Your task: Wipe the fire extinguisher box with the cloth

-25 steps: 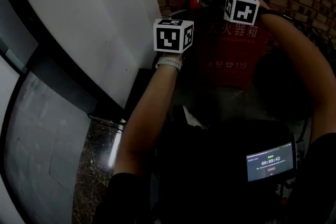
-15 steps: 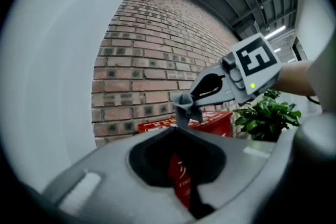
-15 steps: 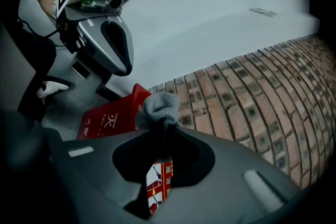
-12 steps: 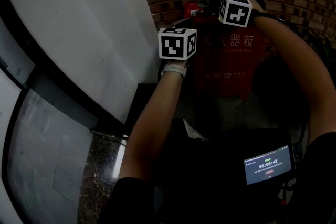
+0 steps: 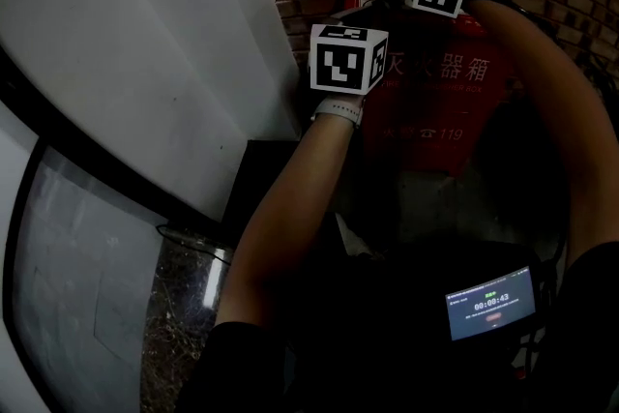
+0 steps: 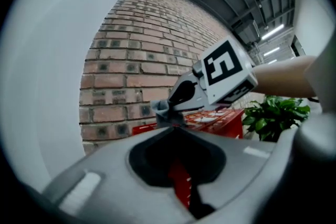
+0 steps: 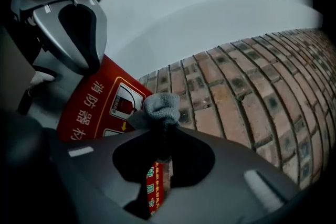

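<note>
Evidently the wipe was being applied along the top of the fire extinguisher box [image 5: 435, 111], which stood against the brick wall [image 7: 236, 97], just beside a white wall [image 5: 145, 34]. The right gripper [image 7: 160, 131] had its jaws clamped on a bunched grey cloth [image 7: 158, 107]. The wad projected beyond the tips, so that fabric rather than jaw would meet the red lid. It was held over the rear of the box top, near the bricks; contact with the lid could not be confirmed. The left gripper [image 6: 172, 127] hovered near the box's upper left corner, jaws pressed together with nothing between them, apparently parked clear of the wiping path. A potted plant [image 6: 275, 115] stood beyond the box. Judgement: the top was the surface in hand, and the lettered front face was yet to be covered.
</note>
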Tool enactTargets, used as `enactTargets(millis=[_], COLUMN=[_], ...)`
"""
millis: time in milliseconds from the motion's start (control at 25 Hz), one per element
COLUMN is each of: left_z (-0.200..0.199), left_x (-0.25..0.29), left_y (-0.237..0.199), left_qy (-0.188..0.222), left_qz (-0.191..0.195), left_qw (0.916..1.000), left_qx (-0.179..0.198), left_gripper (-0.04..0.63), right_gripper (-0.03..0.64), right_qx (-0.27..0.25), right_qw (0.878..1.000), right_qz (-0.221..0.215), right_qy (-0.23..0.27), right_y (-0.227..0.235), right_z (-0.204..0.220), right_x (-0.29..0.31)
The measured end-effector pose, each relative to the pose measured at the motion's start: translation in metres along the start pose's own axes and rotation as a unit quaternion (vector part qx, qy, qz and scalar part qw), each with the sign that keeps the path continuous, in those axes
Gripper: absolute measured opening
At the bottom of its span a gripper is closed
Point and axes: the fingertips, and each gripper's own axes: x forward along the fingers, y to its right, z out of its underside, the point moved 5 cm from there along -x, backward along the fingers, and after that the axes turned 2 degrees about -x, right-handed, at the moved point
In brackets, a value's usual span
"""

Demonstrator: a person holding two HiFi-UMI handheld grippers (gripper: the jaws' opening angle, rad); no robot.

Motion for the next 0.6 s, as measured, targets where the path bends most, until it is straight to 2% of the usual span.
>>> enactTargets(millis=[200, 440, 600], left_z=[0.001, 0.003, 0.001], left_x=[0.011, 0.015, 0.016], left_y=[-0.007, -0.006, -0.007], left_qy=[0.011, -0.001, 0.001], left_qz=[0.016, 0.01, 0.007], left_qw=[0.9996, 0.9998, 1.0], left_qx=[-0.022, 0.014, 0.002], left_gripper=[-0.001, 0.0, 0.0], right_gripper=[0.037, 0.037, 0.035], right_qx=[-0.037, -0.048, -0.052], right_qw=[0.999, 0.998, 0.998], right_qz=[-0.008, -0.015, -0.017], right_qy=[-0.016, -0.041, -0.041], right_y=[0.005, 0.004, 0.0], right_z=[0.007, 0.023, 0.024], right_x=[0.041, 0.08, 0.083])
